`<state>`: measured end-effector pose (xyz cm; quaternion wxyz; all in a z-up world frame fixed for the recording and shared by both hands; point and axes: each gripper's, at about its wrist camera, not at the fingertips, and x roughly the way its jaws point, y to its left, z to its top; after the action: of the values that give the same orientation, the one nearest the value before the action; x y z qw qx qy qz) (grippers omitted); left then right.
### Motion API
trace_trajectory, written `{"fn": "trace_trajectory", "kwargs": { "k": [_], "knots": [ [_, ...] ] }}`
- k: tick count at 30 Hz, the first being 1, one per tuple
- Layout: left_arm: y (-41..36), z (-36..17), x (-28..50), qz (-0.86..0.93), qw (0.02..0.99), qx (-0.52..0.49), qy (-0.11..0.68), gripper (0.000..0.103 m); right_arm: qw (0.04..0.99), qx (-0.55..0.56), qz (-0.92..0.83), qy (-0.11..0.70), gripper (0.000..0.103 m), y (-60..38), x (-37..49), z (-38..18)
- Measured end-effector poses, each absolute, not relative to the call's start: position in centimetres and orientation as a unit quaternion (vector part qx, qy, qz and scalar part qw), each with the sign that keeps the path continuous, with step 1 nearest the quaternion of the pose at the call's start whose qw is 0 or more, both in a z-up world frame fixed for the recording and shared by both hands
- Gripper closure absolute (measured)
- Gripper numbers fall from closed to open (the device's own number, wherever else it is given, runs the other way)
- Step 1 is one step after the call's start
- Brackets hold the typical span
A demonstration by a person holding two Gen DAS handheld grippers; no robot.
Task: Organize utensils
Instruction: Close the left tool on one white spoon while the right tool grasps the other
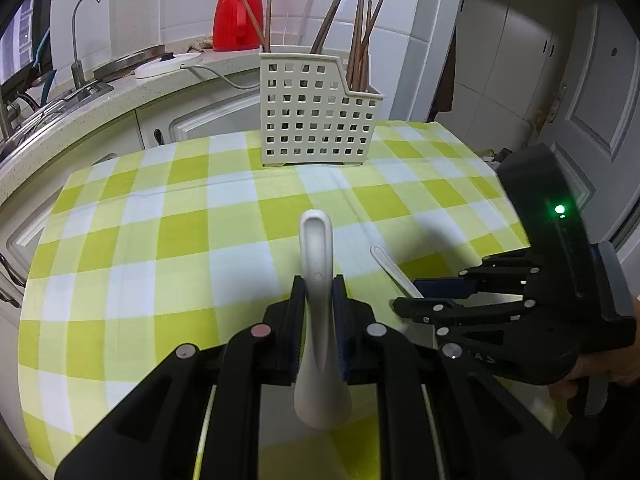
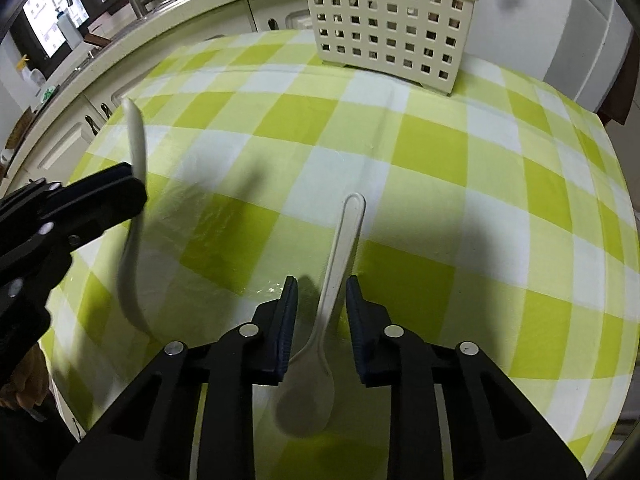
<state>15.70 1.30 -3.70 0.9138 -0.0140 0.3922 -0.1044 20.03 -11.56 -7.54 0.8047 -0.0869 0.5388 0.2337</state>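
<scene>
While the left gripper (image 1: pixel 318 292) grips one white spoon (image 1: pixel 318 320) | right gripper (image 2: pixel 322 300) fingers straddle second spoon (image 2: pixel 332 280) near the table's front edge, not touching | centre handle before squeezing.

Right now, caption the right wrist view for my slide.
Right gripper open around a white plastic spoon on the green checked tablecloth, cream perforated utensil basket beyond.

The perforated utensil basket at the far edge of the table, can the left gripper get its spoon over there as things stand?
Probably yes. The left gripper, shut on its white spoon, faces the utensil basket across bare checkered tablecloth; the right gripper sits off to the side.
</scene>
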Motion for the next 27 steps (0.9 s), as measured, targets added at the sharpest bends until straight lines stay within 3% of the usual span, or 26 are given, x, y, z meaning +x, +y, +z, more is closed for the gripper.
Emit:
{"fn": "trace_trajectory", "kwargs": {
  "k": [8, 27],
  "knots": [
    [1.6, -3.6, 15.6, -0.107, 0.914, -0.021, 0.390, 0.089, 0.808, -0.098, 0.223, 0.536, 0.094, -11.4, 20.3, -7.6],
    [1.7, -1.5, 14.3, -0.103, 0.924, -0.024, 0.367, 0.090, 0.848, -0.090, 0.223, 0.471, 0.094, -14.2, 17.4, -1.9]
  ]
}}
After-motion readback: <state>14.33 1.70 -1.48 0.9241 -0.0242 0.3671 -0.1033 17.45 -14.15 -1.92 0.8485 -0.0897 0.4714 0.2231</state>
